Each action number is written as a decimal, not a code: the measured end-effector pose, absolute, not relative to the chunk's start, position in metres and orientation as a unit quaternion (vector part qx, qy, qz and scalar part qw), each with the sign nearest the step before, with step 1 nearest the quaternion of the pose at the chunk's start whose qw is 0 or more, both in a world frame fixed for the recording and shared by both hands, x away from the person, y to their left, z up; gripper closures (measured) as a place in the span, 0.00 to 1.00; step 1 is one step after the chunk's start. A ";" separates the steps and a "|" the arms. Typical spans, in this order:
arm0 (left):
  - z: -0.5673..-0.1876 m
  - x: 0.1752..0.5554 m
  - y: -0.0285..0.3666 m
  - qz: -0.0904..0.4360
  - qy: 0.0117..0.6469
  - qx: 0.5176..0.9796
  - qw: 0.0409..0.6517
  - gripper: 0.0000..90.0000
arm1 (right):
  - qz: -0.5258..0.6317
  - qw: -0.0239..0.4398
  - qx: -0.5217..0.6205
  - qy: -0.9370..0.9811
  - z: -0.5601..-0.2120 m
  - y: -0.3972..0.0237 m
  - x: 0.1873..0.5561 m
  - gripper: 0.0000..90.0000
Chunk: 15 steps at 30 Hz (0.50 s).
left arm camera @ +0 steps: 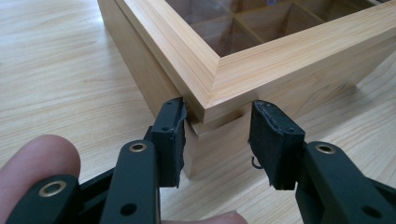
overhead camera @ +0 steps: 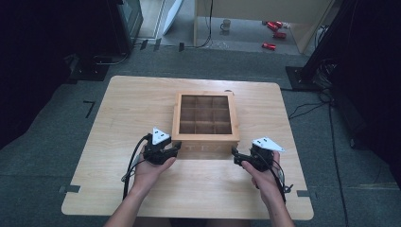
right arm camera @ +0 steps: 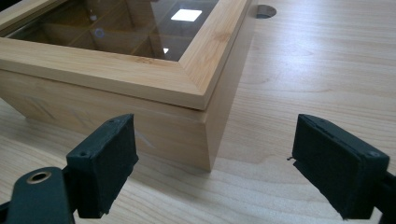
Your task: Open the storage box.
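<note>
Pale wood all round: the glass-lidded wooden box (overhead camera: 205, 118) sits near the middle of the table (overhead camera: 118, 109), lid down, its empty compartments showing through the pane. I have my left gripper (left arm camera: 217, 140) at the box's near left corner, its jaws drawn in around that corner, one pad (left arm camera: 173, 140) against the side wall under the lid's edge. My right gripper (right arm camera: 212, 168) faces the near right corner, its jaws spread wide and clear of the wood.
</note>
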<state>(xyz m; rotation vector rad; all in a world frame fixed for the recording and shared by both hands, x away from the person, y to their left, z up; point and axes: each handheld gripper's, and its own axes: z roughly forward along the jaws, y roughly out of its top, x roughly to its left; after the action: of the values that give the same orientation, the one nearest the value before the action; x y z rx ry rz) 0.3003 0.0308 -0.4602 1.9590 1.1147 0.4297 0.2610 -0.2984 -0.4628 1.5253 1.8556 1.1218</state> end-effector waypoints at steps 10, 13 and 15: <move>-0.456 0.301 0.031 0.171 0.440 0.776 0.417 0.63 | 0.406 0.246 0.564 0.676 -0.469 -0.297 0.275 0.18; -0.456 0.301 0.032 0.168 0.440 0.776 0.420 0.63 | 0.407 0.249 0.565 0.674 -0.469 -0.299 0.280 0.19; -0.455 0.301 0.033 0.168 0.440 0.773 0.424 0.62 | 0.408 0.252 0.560 0.676 -0.469 -0.298 0.282 0.19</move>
<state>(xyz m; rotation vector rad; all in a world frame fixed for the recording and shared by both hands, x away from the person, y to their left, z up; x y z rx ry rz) 0.3008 0.0330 -0.4552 1.9352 1.1012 0.4207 0.2818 -0.2983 -0.4686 1.5228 1.8377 1.1102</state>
